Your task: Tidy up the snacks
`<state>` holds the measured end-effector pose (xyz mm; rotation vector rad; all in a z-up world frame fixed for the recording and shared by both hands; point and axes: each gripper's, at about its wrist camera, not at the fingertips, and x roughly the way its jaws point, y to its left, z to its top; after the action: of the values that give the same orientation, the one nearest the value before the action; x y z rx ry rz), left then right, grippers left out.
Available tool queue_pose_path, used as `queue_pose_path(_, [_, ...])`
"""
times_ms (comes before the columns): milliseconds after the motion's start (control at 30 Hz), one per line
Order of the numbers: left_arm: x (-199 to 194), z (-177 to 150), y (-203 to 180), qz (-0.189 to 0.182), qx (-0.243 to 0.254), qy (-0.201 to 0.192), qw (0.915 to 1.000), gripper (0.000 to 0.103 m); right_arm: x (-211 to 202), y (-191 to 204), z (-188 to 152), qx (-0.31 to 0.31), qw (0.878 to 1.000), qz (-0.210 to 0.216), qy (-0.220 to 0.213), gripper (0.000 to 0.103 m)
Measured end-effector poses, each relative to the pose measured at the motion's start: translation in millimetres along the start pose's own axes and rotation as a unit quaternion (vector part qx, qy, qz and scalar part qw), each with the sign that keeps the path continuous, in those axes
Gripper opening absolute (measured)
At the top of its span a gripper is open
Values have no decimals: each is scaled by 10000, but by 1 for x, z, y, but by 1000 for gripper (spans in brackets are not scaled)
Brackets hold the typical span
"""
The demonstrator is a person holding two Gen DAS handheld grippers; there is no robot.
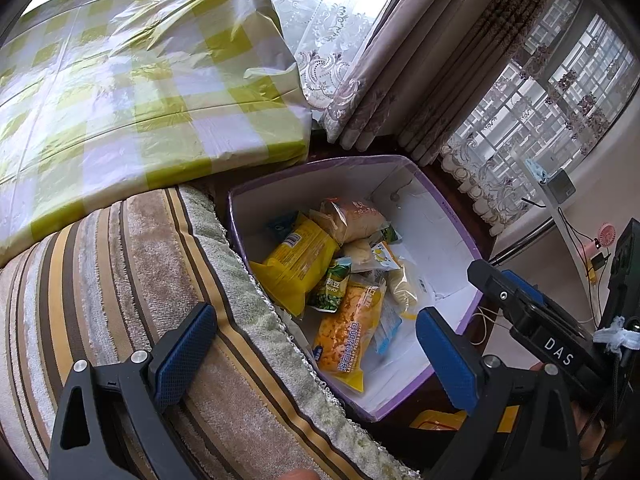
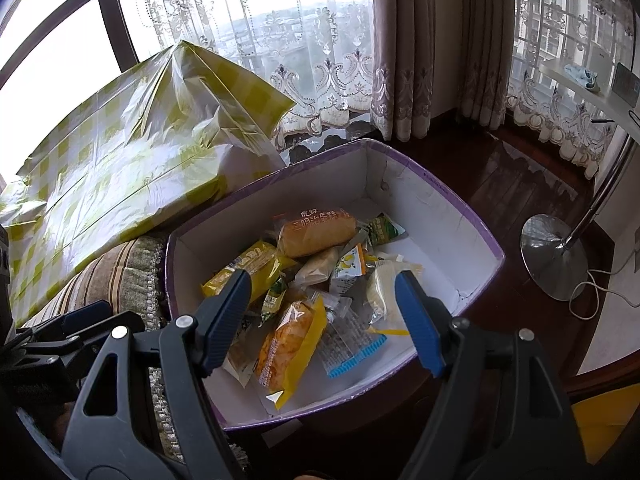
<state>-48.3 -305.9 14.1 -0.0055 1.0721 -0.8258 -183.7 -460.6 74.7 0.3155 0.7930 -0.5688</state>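
Right gripper, fingers released and empty, hangs over the orange pack in the box, long axis running between them; left gripper, also released, sits off toward the sofa.

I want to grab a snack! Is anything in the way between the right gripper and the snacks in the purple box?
Nothing visible blocks it. The right gripper hangs open over the purple box, which has no lid. The snacks lie loose inside, straight below its blue fingers.
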Motion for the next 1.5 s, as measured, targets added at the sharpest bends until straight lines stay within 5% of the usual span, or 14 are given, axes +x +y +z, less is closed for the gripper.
queue_pose_path(1500, [1,2,1,-26,-27,1,10000,102,2,-2,0,-20,10000,38,48,77])
